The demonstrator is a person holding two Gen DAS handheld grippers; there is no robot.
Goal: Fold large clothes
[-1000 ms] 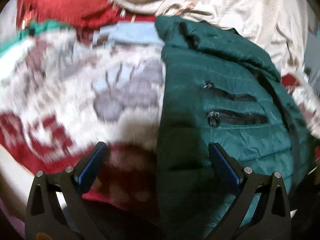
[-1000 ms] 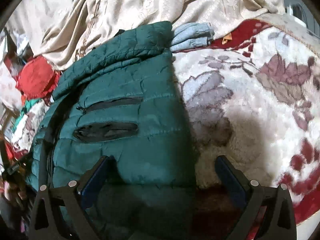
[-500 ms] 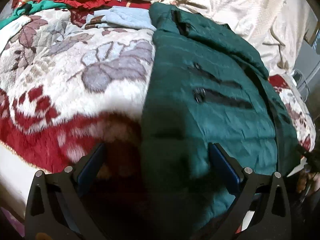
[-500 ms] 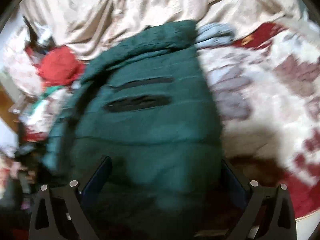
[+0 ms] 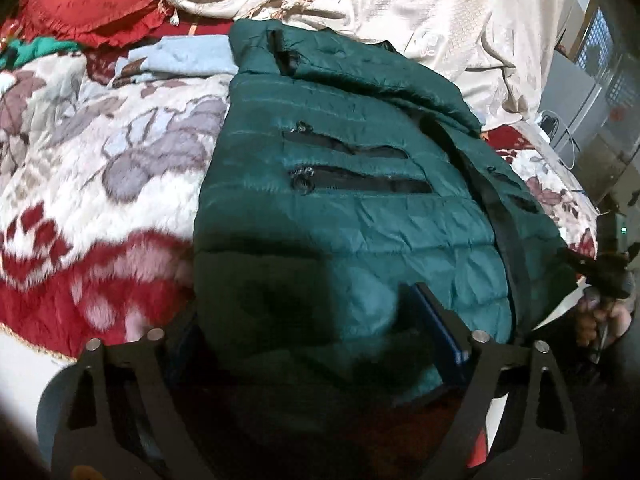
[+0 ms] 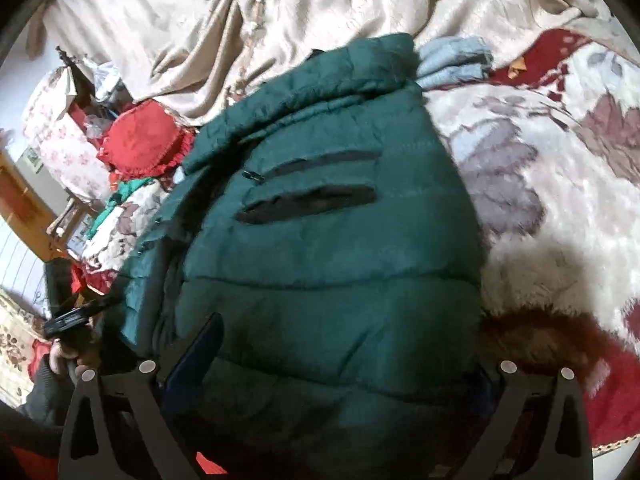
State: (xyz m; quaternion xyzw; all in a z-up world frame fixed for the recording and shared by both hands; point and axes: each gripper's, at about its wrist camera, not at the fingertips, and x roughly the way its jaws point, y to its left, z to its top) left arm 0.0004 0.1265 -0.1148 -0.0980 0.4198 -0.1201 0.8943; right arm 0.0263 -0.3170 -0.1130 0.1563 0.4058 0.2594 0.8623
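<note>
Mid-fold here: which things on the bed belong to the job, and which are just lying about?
Part of the job:
- green puffer jacket
- left gripper, jaws closing around the jacket's near hem
- right gripper, straddling the same hem

Just lying about:
- light blue folded cloth
- red cushion
- beige bedspread
- floral blanket underneath

Dim warm light, dark fisheye corners, near foreground possibly motion-blurred.

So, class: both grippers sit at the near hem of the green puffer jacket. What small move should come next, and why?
Probably finish closing the left gripper, whose jaws are closing with the jacket hem between them, since the jacket lies only half folded on the blanket.
</note>
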